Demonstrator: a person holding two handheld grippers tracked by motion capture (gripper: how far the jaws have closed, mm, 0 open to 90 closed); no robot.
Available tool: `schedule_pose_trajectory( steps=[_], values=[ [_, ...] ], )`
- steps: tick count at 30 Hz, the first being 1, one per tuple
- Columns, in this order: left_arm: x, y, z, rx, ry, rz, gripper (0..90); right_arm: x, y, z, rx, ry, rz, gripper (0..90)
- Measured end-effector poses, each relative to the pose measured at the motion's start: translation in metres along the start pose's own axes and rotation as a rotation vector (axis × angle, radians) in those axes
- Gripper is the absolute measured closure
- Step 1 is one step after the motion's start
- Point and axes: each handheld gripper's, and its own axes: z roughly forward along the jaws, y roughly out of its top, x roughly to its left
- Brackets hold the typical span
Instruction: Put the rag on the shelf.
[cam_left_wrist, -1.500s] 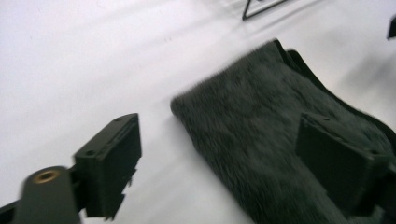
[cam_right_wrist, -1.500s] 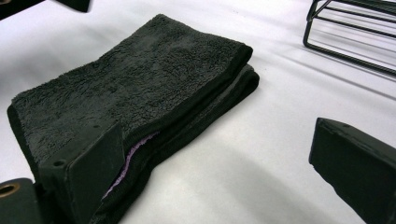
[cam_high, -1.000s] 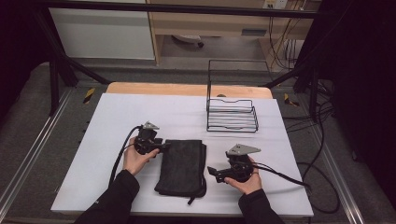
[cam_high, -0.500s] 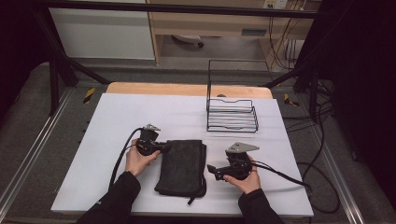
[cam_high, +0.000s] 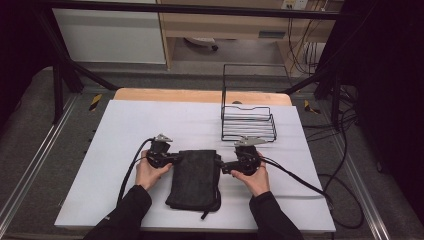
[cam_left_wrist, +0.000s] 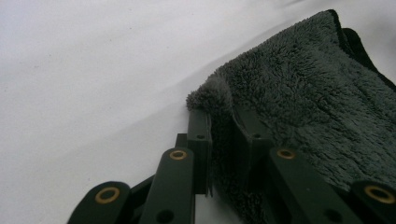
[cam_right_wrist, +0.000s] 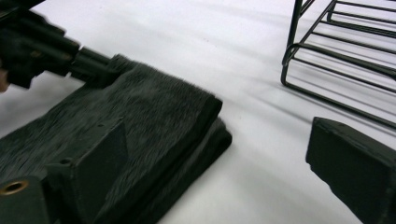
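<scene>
— Where is the cloth, and what have you got of it?

— The folded dark grey fleece towel (cam_high: 194, 177) lies flat on the white table cover (cam_high: 125, 125), between my two hands, its long axis running from me toward the far edge. My left gripper (cam_left_wrist: 219, 140) sits at the towel's far left corner. Its jaws have just been closing, and now they pinch a tuft of the fleece edge between the pads.

— And the other hand?

— My right gripper (cam_high: 226, 166) is level with the towel's far right corner, coming in from the side. Its jaws stand wide apart: in the right gripper view one jaw lies over the fleece top, the other hangs over bare table toward the black wire rack (cam_high: 248, 122). The towel's corner (cam_right_wrist: 212, 105) sits in the gap, with nothing pressing on it.

— So which hand is nearer to the job?

— The left is already on it. The right is just beside its corner, not gripping.

— What does the next move turn on?

— I judge it turns on that right corner. The folded layers lie stacked there, so the jaws should slide further in toward the left hand, straddle the thick edge, and close. Then both far corners would be held across the short side.

— And the rack?

— Beyond the towel, to the right, well apart from it.
</scene>
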Motion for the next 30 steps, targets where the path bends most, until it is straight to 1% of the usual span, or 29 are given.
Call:
schedule_pose_trajectory(
  steps=[2, 3, 4, 5, 7, 9, 10, 11, 13, 14, 15, 16, 17, 20, 21, 22, 23, 24, 25, 26, 28, 29, 30],
  values=[
    [0.000, 0.000, 0.000, -0.004, -0.001, -0.003, 77.4, -0.002, 0.003, 0.008, 0.004, 0.001, 0.014, 9.1],
    [0.000, -0.001, 0.000, -0.006, 0.000, -0.002, 77.4, -0.004, 0.003, 0.016, 0.001, -0.001, 0.033, 12.6],
    [0.000, -0.001, 0.000, -0.007, 0.002, 0.001, 77.4, -0.006, 0.003, 0.020, 0.000, -0.002, 0.043, 13.8],
    [-0.001, -0.001, 0.000, -0.008, 0.004, 0.003, 77.4, -0.006, 0.003, 0.020, 0.000, -0.002, 0.043, 13.8],
    [-0.001, -0.001, 0.000, -0.010, 0.007, 0.006, 77.4, -0.008, 0.002, 0.028, 0.005, -0.011, 0.052, 17.3],
    [-0.002, -0.001, 0.000, -0.010, 0.010, 0.009, 77.5, -0.009, -0.001, 0.038, 0.029, -0.009, 0.063, 22.2],
    [-0.002, -0.001, 0.000, -0.010, 0.009, 0.009, 77.5, -0.009, -0.001, 0.038, 0.029, -0.009, 0.063, 22.2],
    [-0.002, -0.001, 0.000, -0.010, 0.009, 0.010, 77.5, -0.010, -0.003, 0.042, 0.036, -0.009, 0.059, 27.0],
    [-0.002, -0.001, 0.000, -0.010, 0.009, 0.009, 77.5, -0.010, -0.004, 0.044, 0.040, -0.011, 0.064, 31.5],
    [-0.002, -0.001, 0.000, -0.010, 0.010, 0.012, 77.5, -0.010, -0.004, 0.044, 0.040, -0.011, 0.064, 31.5],
    [-0.002, -0.001, 0.000, -0.009, 0.010, 0.012, 77.5, -0.010, -0.005, 0.046, 0.047, -0.010, 0.067, 34.9],
    [-0.002, -0.001, 0.000, -0.010, 0.009, 0.011, 77.5, -0.010, -0.005, 0.046, 0.047, -0.010, 0.067, 34.9],
    [-0.002, -0.001, 0.000, -0.010, 0.008, 0.011, 77.5, -0.010, -0.006, 0.048, 0.053, -0.001, 0.071, 37.3],
    [-0.001, -0.001, 0.000, -0.011, 0.006, 0.011, 77.4, -0.008, -0.007, 0.049, 0.061, -0.006, 0.062, 39.5],
    [-0.001, -0.001, 0.000, -0.010, 0.005, 0.010, 77.5, -0.006, -0.006, 0.049, 0.065, 0.002, 0.059, 44.2],
    [-0.001, -0.001, 0.000, -0.011, 0.006, 0.011, 77.4, -0.006, -0.006, 0.048, 0.067, 0.005, 0.057, 46.8],
    [-0.001, -0.001, 0.000, -0.011, 0.006, 0.014, 77.4, -0.006, -0.006, 0.048, 0.067, 0.005, 0.057, 46.8],
    [-0.001, -0.001, 0.000, -0.009, 0.006, 0.018, 77.4, -0.004, -0.007, 0.048, 0.073, 0.017, 0.063, 51.1],
    [-0.001, -0.001, 0.000, -0.009, 0.006, 0.018, 77.4, -0.004, -0.007, 0.048, 0.073, 0.017, 0.063, 51.1],
    [-0.001, -0.001, 0.000, -0.009, 0.006, 0.019, 77.4, -0.002, -0.006, 0.049, 0.084, 0.028, 0.069, 53.4],
    [-0.001, -0.001, 0.000, -0.011, 0.006, 0.018, 77.4, -0.002, -0.006, 0.049, 0.085, 0.027, 0.067, 53.9],
    [-0.001, -0.001, 0.000, -0.010, 0.006, 0.017, 77.4, -0.001, -0.005, 0.049, 0.093, 0.035, 0.076, 56.0],
    [-0.001, -0.001, 0.000, -0.010, 0.005, 0.017, 77.4, -0.001, -0.005, 0.049, 0.093, 0.035, 0.076, 56.0]
  ],
)
